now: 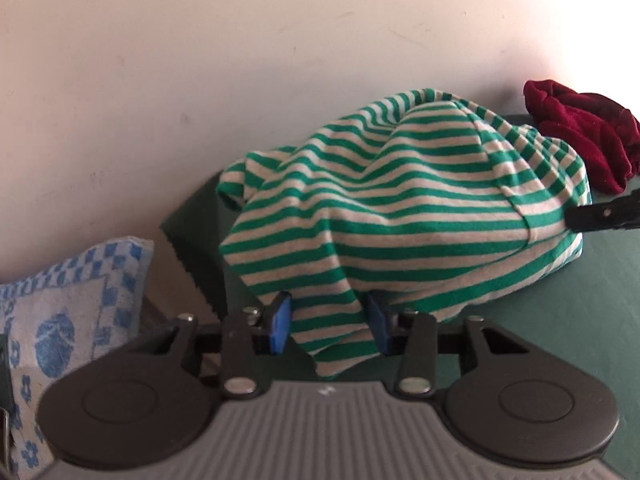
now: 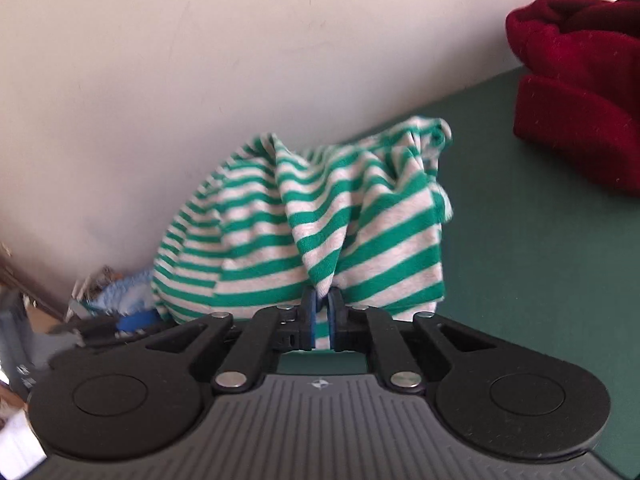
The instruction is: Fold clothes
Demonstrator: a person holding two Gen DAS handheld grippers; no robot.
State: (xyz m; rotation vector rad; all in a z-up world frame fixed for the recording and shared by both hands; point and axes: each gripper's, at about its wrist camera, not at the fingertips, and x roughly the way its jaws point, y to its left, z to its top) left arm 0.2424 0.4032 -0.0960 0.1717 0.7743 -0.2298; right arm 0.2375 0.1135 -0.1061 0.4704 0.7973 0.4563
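Left wrist view: the left gripper [image 1: 330,322] is sitting low over the green table [image 1: 600,300], its blue pads [image 1: 280,320] spread apart w/ a hanging flap of the green-and-white striped garment [image 1: 380,208] draping down between them. Pads aren't pressing the cloth; there's a gap on each side, so the fingers are standing apart, not clamped. The garment is bunching up in a tall mound on the table near the white wall [image 1: 200,60], w/ one sleeve end sticking out to the left. A black finger of the right gripper [image 1: 600,214] is coming in from the right edge & meeting the garment's right side. A dark red cloth [image 1: 580,136] is lying crumpled behind the mound, touching it, against the wall. A blue-and-white patterned towel [image 1: 72,304] is lying off the table's left edge.

Right wrist view: the right gripper [image 2: 323,316] is pinching a narrow fold of the striped garment [image 2: 320,208], pads drawn tight together on the fabric. The garment is rising up from the grip in a rumpled heap on the green table [image 2: 520,240], next to the wall [image 2: 200,60]. The dark red cloth [image 2: 580,100] is sitting at upper right, apart from the garment in this view. Blurry clutter [image 2: 112,300] is showing at lower left; can't tell what it is.
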